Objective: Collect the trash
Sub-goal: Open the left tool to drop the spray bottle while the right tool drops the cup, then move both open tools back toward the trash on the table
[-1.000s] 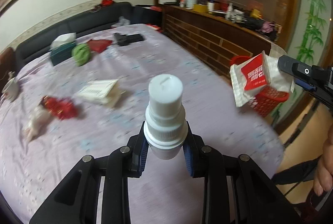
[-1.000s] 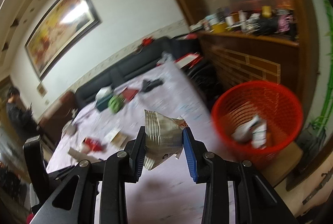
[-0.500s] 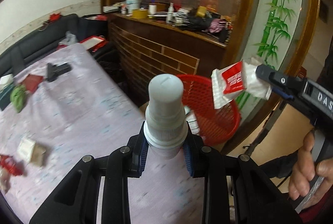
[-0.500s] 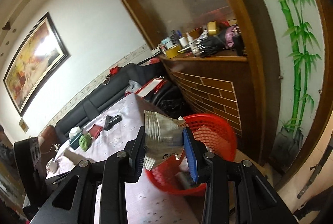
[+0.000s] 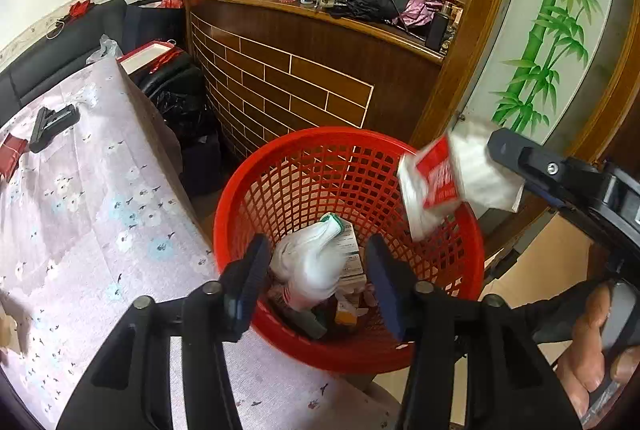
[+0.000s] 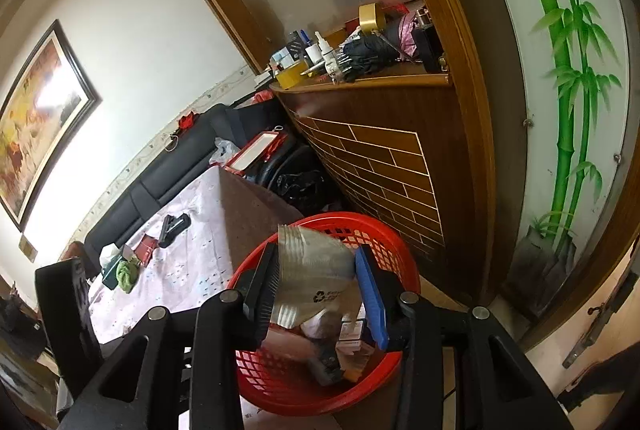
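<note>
Left tongs [image 5: 318, 278] spread wide and empty above the red basket [image 5: 240, 198]; a white bottle [image 5: 308, 262] lies inside among other trash. Right tongs [image 6: 316, 284] look parted around a crumpled packet [image 6: 310, 270], over the basket's rim; contact with the pads unclear. From the left wrist view the packet [image 5: 440, 182] hangs above the basket's far side. Basket stands just beside the cloth-covered counter [image 5: 80, 198].

You get soft, even daylight in both views, with strong glare on the framed painting [image 6: 38, 134]. Fisheye bending curves the wooden frame [image 5: 470, 30] and darkens the corners. The red-and-white packet [image 5: 440, 186] is motion-blurred; the red basket [image 5: 320, 146] stays sharp.
</note>
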A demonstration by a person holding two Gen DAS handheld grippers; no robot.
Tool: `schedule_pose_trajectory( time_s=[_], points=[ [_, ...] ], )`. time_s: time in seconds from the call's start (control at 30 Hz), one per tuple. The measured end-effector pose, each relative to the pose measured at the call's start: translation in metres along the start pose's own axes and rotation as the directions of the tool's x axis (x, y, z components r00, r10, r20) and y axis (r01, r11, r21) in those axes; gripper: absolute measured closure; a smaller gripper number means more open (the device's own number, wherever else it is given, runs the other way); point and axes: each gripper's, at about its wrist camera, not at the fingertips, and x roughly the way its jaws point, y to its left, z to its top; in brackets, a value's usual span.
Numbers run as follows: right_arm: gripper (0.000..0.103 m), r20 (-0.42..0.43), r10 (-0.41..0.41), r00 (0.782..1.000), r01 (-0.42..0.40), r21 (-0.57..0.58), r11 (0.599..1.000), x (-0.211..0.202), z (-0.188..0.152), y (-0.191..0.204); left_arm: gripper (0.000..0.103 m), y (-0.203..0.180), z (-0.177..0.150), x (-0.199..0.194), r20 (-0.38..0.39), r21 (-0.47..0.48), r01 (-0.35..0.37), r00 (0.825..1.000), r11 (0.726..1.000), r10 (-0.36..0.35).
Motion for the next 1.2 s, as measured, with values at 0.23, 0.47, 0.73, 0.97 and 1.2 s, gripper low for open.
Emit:
schedule_pose_trajectory(
  time_s=[0.23, 0.47, 0.73, 0.97, 1.2],
  points=[
    [0.058, 0.002, 0.019, 1.0, -0.019, -0.031, 0.999, -0.012, -0.01, 0.019, 0.043, 0.013, -0.016, -0.033, 0.04, -0.002, -0.008, 0.999, 1.0, 0.008],
    [0.05, -0.052, 0.087, 0.995, -0.093, -0.116, 0.989, -0.014, -0.04, 0.071, 0.043, 0.049, -0.057, -0.075, 0.024, -0.036, -0.079, 0.997, 0.996, 0.079],
    [0.049, -0.187, 0.156, 0.97, -0.198, -0.234, 0.952, 0.006, -0.091, 0.145, 0.043, 0.133, -0.106, -0.136, 0.015, -0.186, -0.194, 0.98, 0.963, 0.2],
    [0.049, -0.264, 0.179, 0.948, -0.259, -0.306, 0.916, 0.015, -0.123, 0.191, 0.043, 0.242, -0.151, -0.195, -0.007, -0.374, -0.359, 0.923, 0.855, 0.384],
    [0.049, -0.319, 0.189, 0.929, -0.304, -0.363, 0.881, 0.023, -0.143, 0.23, 0.043, 0.356, -0.187, -0.228, -0.134, -0.471, -0.586, 0.787, 0.66, 0.603]
  ],
)
